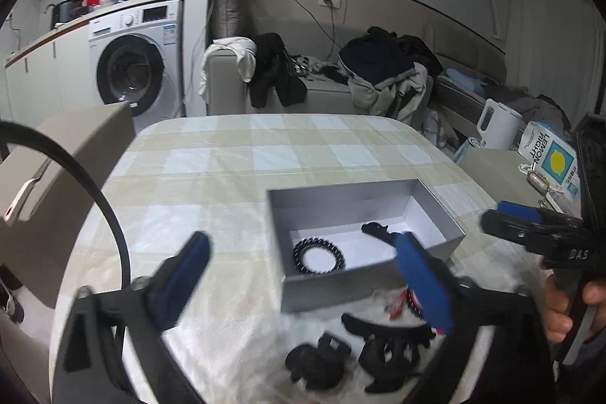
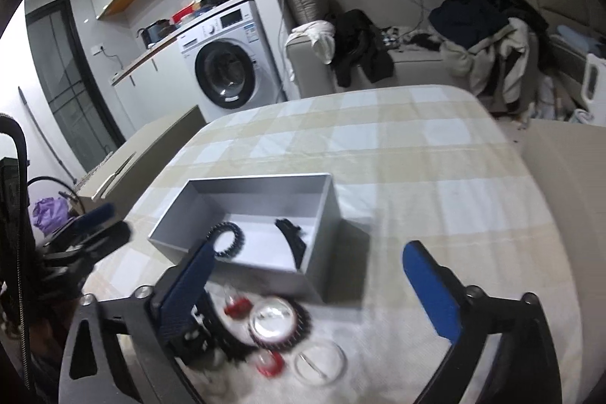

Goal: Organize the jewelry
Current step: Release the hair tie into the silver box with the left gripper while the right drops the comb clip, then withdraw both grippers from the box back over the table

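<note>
Both tools hang over the checked counter (image 1: 235,154) with nothing in their grasp: the left hand-held gripper (image 1: 303,279) has its blue pads spread wide, and the right hand-held gripper (image 2: 314,286) is just as wide apart and empty. The grey box (image 1: 341,290) sits open in the middle of the counter, and two pieces already lie inside it: a black beaded bracelet (image 1: 319,255) on the white floor of the box and a black hair clip (image 2: 293,239) against its right-hand side. So the sorting is under way but far from finished, I'd say. The rest of the jewelry is loose on the counter just in front of the box: black claw clips (image 1: 386,347) and a darker clump (image 1: 318,362) beside them in the left view, and in the right view a red piece (image 2: 236,307), a round clear-topped item ringed with dark beads (image 2: 274,322), a second red piece (image 2: 269,364) and a clear ring (image 2: 320,362). Motion blur smears those small things, so exactly what each is I cannot tell. The step in hand looks like picking the next loose item. The right tool sits nearest that little pile; the call now is to drop low, straddle one piece without dragging its neighbours, close gently, then lift over the box wall.
</note>
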`<state>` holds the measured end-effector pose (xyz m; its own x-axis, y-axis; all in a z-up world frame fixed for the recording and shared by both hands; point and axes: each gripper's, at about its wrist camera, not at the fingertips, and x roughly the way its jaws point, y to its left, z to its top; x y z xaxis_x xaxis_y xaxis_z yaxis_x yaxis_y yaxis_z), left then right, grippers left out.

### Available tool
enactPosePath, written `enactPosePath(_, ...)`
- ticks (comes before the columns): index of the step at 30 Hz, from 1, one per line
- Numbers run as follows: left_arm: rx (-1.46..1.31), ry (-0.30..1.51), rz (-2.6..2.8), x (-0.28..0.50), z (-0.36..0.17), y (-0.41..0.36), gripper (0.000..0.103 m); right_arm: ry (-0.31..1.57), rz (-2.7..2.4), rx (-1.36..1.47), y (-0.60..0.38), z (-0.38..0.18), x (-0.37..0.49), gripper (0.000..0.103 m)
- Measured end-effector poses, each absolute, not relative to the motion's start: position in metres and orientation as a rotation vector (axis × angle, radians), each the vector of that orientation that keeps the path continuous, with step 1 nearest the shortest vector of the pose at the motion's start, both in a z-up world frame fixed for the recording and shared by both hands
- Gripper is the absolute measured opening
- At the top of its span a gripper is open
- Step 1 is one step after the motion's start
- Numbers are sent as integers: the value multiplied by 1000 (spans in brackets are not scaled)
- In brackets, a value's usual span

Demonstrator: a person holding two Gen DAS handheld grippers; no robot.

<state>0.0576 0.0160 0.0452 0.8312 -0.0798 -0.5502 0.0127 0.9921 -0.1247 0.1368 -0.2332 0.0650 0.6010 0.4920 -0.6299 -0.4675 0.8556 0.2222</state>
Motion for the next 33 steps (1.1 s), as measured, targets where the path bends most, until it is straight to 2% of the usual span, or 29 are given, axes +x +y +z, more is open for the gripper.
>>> enactPosePath(11, -130, 566, -19, 27, 37, 25, 102, 728, 568, -18, -243, 63, 93, 103)
enactPosePath(21, -132, 578, -13, 27, 22, 33, 102, 773, 631, -71, -233, 49, 89, 103)
enactPosePath(25, -146, 578, -13, 26, 19, 33, 102, 797, 663, -69, -233, 42, 89, 90)
enactPosePath(28, -135, 582, -16, 25, 15, 30, 102, 826, 703, -62, -232, 35, 89, 72)
enactPosePath(33, -115, 604, -25, 24, 9, 25, 102, 877, 750, -56, -227, 21, 90, 63)
